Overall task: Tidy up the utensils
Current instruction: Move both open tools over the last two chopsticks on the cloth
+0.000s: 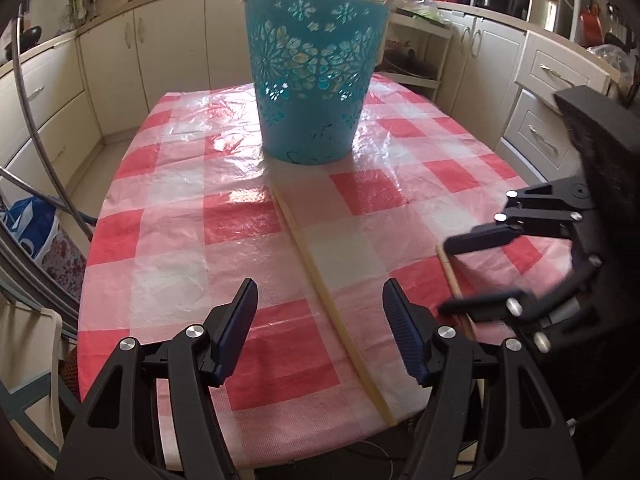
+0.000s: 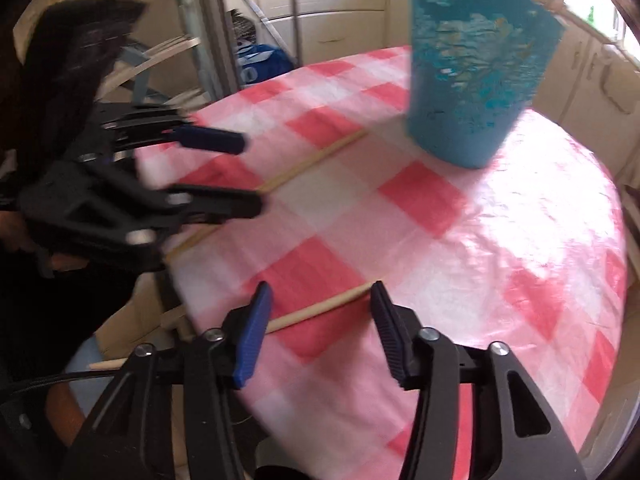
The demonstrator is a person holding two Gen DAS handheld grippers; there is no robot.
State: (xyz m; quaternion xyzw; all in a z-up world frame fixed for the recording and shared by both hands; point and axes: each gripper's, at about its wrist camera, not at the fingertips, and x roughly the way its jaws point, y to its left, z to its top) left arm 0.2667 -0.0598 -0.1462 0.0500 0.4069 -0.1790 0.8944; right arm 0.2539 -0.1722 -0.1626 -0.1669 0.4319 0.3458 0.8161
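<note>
My left gripper (image 1: 320,336) apart over one chopstick (image 1: 320,292), my right gripper (image 2: 320,312) apart astride another chopstick (image 2: 320,307) (not pinched), teal bucket (image 1: 316,76) on the checked counter (image 1: 180,200)

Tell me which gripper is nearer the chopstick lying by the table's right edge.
Right. The right gripper has its open jaws on either side of the shorter chopstick, not yet pinching it. The left gripper straddles the long chopstick nearer the teal basket instead.

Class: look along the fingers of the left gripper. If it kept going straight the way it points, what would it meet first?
Most likely the long chopstick lying on the checked tablecloth, which runs between the open jaws of the left gripper. Depth is hard to judge in this view.
</note>
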